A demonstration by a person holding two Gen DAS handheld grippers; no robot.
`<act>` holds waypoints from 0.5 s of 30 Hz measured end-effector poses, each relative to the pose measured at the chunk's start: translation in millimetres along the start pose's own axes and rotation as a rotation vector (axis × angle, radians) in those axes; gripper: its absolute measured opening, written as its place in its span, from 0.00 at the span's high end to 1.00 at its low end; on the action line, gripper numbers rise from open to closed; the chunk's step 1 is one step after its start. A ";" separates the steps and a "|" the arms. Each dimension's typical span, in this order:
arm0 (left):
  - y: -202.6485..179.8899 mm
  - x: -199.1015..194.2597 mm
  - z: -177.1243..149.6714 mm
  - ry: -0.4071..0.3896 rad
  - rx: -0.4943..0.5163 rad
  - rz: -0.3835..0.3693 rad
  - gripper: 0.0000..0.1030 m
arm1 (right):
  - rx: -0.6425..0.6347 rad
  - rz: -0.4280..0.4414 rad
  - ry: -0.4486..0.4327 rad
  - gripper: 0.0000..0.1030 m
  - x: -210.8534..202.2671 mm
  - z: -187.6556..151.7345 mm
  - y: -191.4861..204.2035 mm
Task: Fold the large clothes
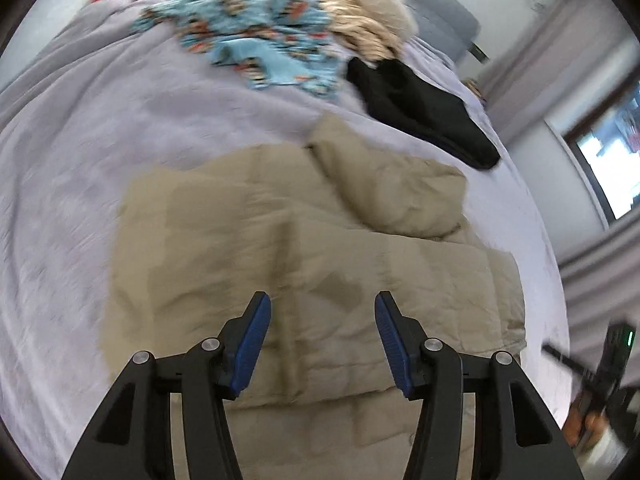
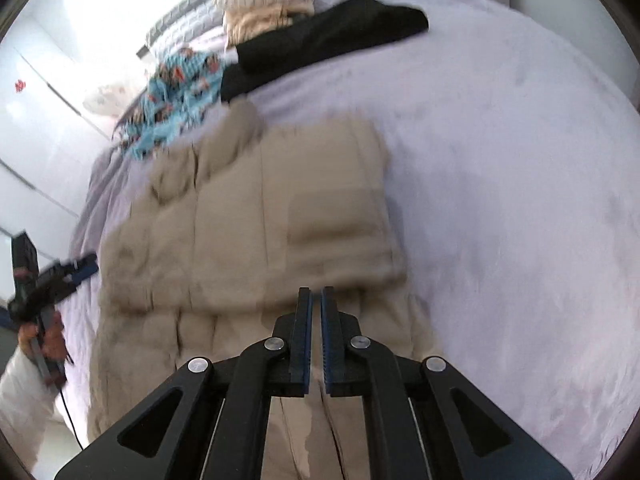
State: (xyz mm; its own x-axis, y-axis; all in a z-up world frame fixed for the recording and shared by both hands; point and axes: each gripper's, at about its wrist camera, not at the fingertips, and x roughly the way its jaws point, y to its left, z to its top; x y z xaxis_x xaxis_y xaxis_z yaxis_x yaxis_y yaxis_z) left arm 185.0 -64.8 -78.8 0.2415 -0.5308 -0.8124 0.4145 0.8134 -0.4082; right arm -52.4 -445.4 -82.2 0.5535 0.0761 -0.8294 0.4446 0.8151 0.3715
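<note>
A large beige quilted jacket (image 1: 304,248) lies partly folded on the lilac bed; it also shows in the right wrist view (image 2: 256,232). One part is folded over the body, with a sleeve or hood bunched at its far edge (image 1: 384,184). My left gripper (image 1: 322,300) is open and empty, hovering above the jacket's near part. My right gripper (image 2: 316,294) is shut with nothing between its pads, above the jacket's near edge. The left gripper also shows at the left in the right wrist view (image 2: 56,276).
A black garment (image 1: 420,108), a blue patterned garment (image 1: 256,36) and a cream fluffy garment (image 1: 368,12) lie at the bed's far side. The lilac bedspread (image 1: 72,168) spreads wide to the sides. A window (image 1: 612,148) and curtains stand beside the bed.
</note>
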 end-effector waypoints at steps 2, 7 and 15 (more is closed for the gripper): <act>-14.2 13.6 2.4 0.011 0.040 0.021 0.46 | 0.025 0.037 -0.002 0.95 16.8 22.6 0.8; -25.2 65.0 -0.9 0.031 0.129 0.156 0.46 | -0.049 0.103 0.044 0.95 70.5 64.2 18.6; -29.1 98.7 -12.7 0.014 0.175 0.147 0.46 | 0.060 0.045 0.078 1.00 122.5 58.6 -46.0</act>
State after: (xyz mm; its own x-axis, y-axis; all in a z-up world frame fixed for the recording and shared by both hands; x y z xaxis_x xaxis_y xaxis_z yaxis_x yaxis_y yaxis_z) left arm 185.6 -137.8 -152.4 0.2988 -0.4053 -0.8640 0.5217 0.8274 -0.2078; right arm 36.2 -507.2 -176.4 0.5181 0.1583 -0.8405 0.4635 0.7739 0.4315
